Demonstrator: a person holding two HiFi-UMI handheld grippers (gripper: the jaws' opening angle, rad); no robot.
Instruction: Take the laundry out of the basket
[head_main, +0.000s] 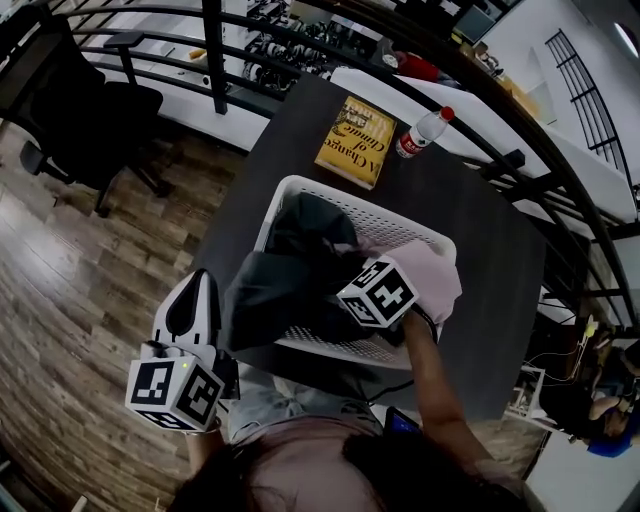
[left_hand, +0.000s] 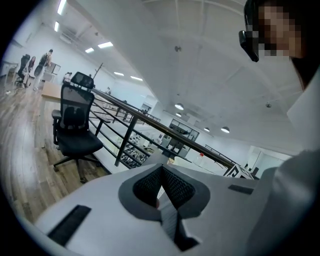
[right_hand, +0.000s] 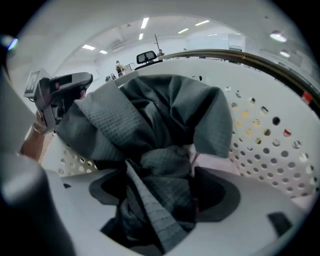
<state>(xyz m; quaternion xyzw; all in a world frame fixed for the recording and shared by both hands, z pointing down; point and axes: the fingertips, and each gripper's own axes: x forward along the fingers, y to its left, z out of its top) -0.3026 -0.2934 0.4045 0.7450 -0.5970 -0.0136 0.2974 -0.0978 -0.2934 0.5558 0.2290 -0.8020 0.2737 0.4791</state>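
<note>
A white perforated laundry basket (head_main: 296, 187) stands on the dark table (head_main: 490, 330). It holds a heap of dark grey clothing (head_main: 285, 275) and a pink garment (head_main: 437, 280). My right gripper (right_hand: 160, 175) points down into the basket, its marker cube (head_main: 378, 293) over the near side. Its jaws stand wide apart, and a fold of the dark grey clothing (right_hand: 150, 130) fills the gap between them. The pink garment (right_hand: 217, 164) shows just behind. My left gripper (head_main: 198, 288) hangs left of the basket, off the table's near-left edge. It is shut (left_hand: 161, 169) with nothing in it.
A yellow book (head_main: 355, 140) and a red-capped bottle (head_main: 423, 132) lie on the table beyond the basket. A black office chair (head_main: 95, 110) stands on the wooden floor at the left. A dark railing (head_main: 215, 50) runs along the far side.
</note>
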